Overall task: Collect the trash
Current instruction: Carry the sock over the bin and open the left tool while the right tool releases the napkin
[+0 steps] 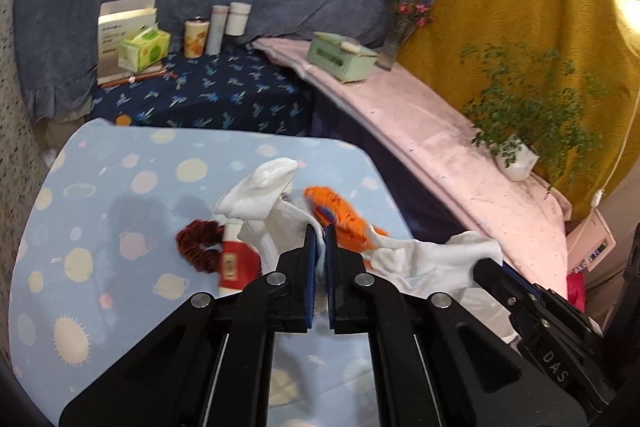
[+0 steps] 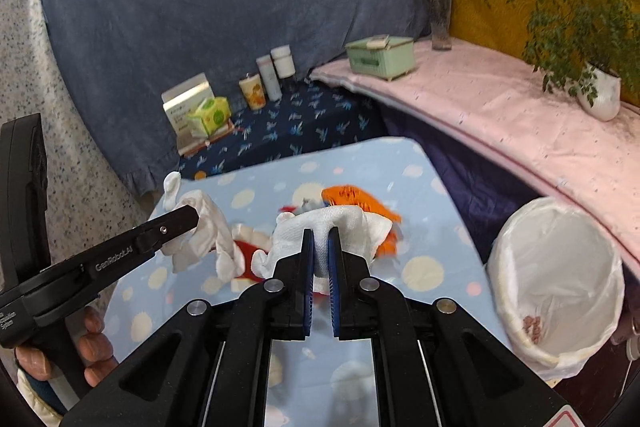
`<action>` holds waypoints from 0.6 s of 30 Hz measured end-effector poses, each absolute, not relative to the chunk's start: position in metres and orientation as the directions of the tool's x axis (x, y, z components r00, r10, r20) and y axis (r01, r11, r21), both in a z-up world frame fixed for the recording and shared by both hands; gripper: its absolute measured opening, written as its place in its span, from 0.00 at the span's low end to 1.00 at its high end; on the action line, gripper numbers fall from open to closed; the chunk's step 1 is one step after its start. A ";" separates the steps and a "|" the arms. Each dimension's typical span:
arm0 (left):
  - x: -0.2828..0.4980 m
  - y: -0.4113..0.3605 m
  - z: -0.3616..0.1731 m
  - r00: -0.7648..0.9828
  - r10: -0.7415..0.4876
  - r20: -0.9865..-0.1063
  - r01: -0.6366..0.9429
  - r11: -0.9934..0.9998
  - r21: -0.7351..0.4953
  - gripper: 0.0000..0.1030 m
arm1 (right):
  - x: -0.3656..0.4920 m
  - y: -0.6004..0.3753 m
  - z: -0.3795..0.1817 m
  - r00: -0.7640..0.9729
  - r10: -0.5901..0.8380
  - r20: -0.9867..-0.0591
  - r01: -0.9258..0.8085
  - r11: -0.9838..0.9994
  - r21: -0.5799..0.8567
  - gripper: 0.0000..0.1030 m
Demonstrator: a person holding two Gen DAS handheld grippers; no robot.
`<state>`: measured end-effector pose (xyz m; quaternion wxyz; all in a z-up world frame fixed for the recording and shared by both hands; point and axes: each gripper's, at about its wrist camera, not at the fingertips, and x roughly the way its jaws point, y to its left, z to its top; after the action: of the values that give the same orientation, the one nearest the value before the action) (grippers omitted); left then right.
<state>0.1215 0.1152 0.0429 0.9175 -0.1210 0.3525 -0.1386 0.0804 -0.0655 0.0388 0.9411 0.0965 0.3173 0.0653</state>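
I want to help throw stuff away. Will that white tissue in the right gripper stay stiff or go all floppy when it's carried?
Probably floppy: the white tissue already droops in folds on both sides of the right gripper. It looks thin and crumpled, so likely very light. It may tear if tugged, but it shouldn't roll or slip much.

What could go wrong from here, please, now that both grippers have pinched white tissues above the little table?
1. The left gripper holds its white tissue only by a thin edge, so it may slip out.
2. The right gripper holds a tissue draped over the orange wrapper, which might be dragged off the table.
3. The lined bin stands beside the table's far edge; a loose tissue could miss it.
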 end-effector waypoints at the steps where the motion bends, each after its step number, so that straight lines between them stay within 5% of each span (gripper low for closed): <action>1: 0.120 0.108 0.050 0.715 -0.352 -0.604 0.185 0.928 -0.323 0.04 | 0.078 -0.071 0.045 0.801 0.176 -0.572 -0.056 0.974 0.222 0.06; 18: 0.108 -0.027 0.099 0.630 -0.542 -0.556 0.424 0.840 -0.339 0.04 | 0.045 -0.188 0.079 0.867 0.003 -0.499 0.140 0.958 0.249 0.06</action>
<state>0.1082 -0.0269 0.0985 0.8986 -0.0881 0.3356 -0.2686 0.0448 -0.1882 0.0793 0.9559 0.1398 0.2559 -0.0357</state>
